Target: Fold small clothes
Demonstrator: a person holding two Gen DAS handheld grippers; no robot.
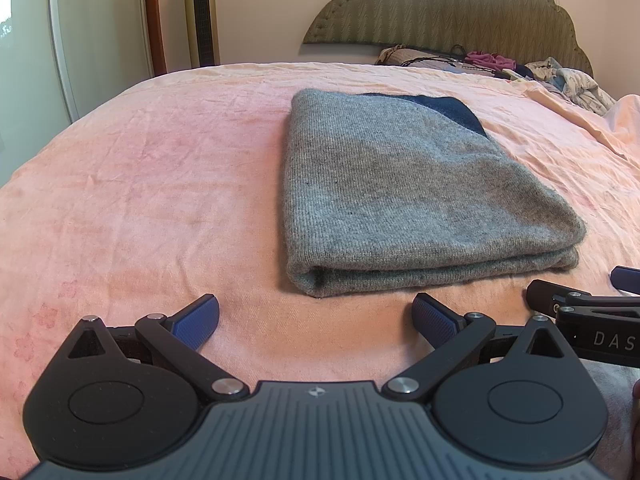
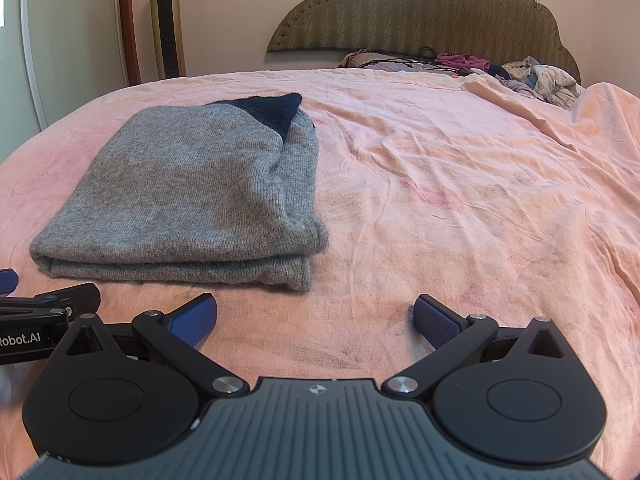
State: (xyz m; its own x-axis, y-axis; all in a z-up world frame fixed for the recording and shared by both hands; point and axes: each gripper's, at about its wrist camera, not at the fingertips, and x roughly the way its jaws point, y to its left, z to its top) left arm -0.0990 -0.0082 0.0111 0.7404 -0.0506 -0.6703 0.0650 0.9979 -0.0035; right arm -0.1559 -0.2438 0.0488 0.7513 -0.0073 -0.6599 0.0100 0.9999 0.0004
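Observation:
A grey knit garment [image 1: 404,196] lies folded into a thick rectangle on the pink bed sheet [image 1: 140,184], with a dark blue patch at its far corner. It also shows in the right wrist view [image 2: 192,196]. My left gripper [image 1: 316,312] is open and empty, just in front of the garment's near edge. My right gripper [image 2: 316,316] is open and empty, in front of and to the right of the garment. The right gripper's fingers [image 1: 568,300] show at the right edge of the left wrist view.
A pile of loose clothes [image 2: 500,68] and cords lies at the head of the bed under the green headboard [image 2: 420,12]. A gold tower fan [image 2: 166,20] and a white door stand beyond the bed's left side. The sheet is rumpled at the right.

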